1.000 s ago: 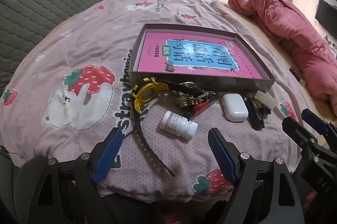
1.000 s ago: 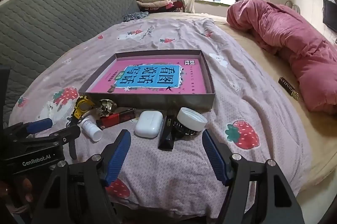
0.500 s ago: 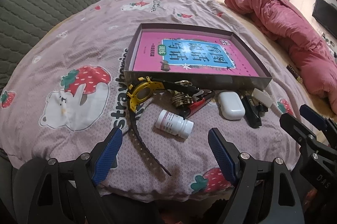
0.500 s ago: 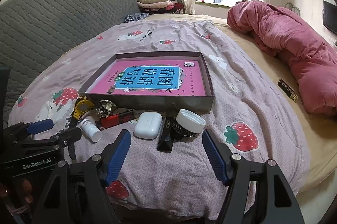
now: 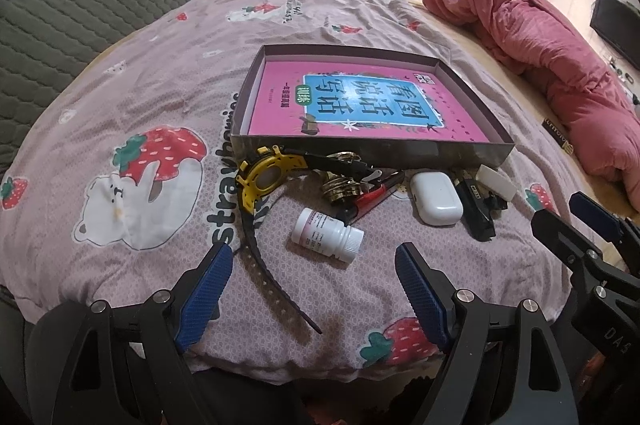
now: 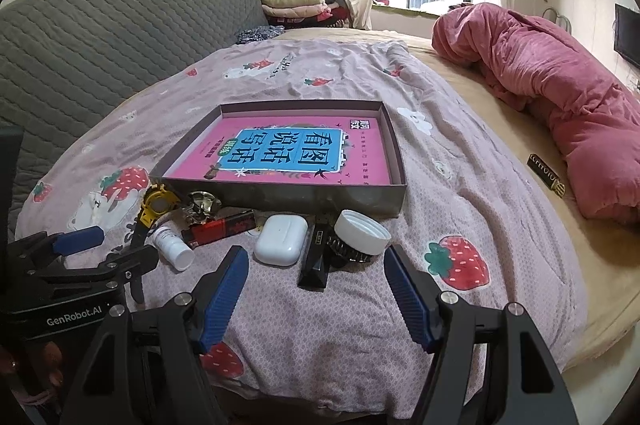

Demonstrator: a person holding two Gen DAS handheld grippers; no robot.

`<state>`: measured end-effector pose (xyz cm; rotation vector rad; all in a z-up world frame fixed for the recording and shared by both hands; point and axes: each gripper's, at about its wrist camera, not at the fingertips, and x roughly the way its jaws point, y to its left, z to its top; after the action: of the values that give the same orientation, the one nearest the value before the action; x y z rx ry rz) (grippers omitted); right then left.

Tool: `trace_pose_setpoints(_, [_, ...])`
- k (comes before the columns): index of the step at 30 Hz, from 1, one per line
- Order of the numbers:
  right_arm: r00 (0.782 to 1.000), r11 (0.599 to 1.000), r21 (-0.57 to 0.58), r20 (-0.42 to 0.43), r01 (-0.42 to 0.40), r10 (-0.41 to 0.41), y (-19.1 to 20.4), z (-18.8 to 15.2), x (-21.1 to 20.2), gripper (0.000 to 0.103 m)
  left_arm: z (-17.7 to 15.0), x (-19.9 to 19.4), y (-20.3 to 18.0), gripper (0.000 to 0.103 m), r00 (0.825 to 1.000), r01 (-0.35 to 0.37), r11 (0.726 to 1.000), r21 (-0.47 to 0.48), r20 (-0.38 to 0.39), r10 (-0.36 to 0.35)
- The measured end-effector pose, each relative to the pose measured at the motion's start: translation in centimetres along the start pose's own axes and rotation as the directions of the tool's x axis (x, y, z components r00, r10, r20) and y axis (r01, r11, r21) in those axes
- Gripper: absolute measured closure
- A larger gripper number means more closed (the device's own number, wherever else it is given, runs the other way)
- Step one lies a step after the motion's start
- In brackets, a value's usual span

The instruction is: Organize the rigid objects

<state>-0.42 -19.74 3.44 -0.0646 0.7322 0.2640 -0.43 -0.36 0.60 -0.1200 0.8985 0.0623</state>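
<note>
Since one second ago both cameras have come a little closer to the row of small things, and nothing on the bed has changed place. The left gripper [image 5: 312, 289] is wide open and holds nothing; it hovers above the bed edge, and its blue pads [image 5: 206, 295] stand on both sides of the black watch strap [image 5: 266, 273]. The right gripper [image 6: 316, 295] is also wide open and empty, just before the black box [image 6: 316, 257]. Nearest to the left gripper lies the white pill bottle [image 5: 326, 233] on its side, with its cap toward the right. Just behind it is the yellow watch [image 5: 266, 179], and to the right of the watch a brass-coloured round thing [image 5: 340, 187] and a red lighter [image 5: 374, 197] lie close together. Further right are the white earbud case [image 5: 436, 197], then the black box, and the white lid [image 6: 362, 233], which leans on a dark ribbed thing [image 6: 348, 253] beside the box; what this thing is I cannot tell. All these objects lie in a row on the bed, just in front of the near wall of the shallow grey tray [image 6: 280, 195]. Inside the tray lies flat a pink book [image 6: 296, 153] with a blue title panel. Under everything is a lilac sheet [image 5: 140, 97] with strawberry and bear prints. At the right a pink blanket [image 6: 560, 97] is bunched up, and near it on the tan sheet lies a small dark bar [image 6: 546, 177]. Behind the bed stands a grey quilted headboard [image 6: 100, 37].
</note>
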Motion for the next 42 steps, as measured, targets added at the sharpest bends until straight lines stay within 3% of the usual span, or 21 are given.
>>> trace_pose_setpoints(26, [1.0,1.0,-0.002,0.0,0.017,-0.017,0.03,0.04,0.1,0.033,0.13,0.06,0.61,0.019,0.999,0.032,0.999,-0.029,-0.003,-0.032])
trace_pose_setpoints(42, [1.0,1.0,0.023,-0.006,0.01,-0.01,-0.74,-0.04,0.54,0.033,0.07,0.45,-0.06,0.019,0.999,0.042,0.999,0.006,-0.003,-0.042])
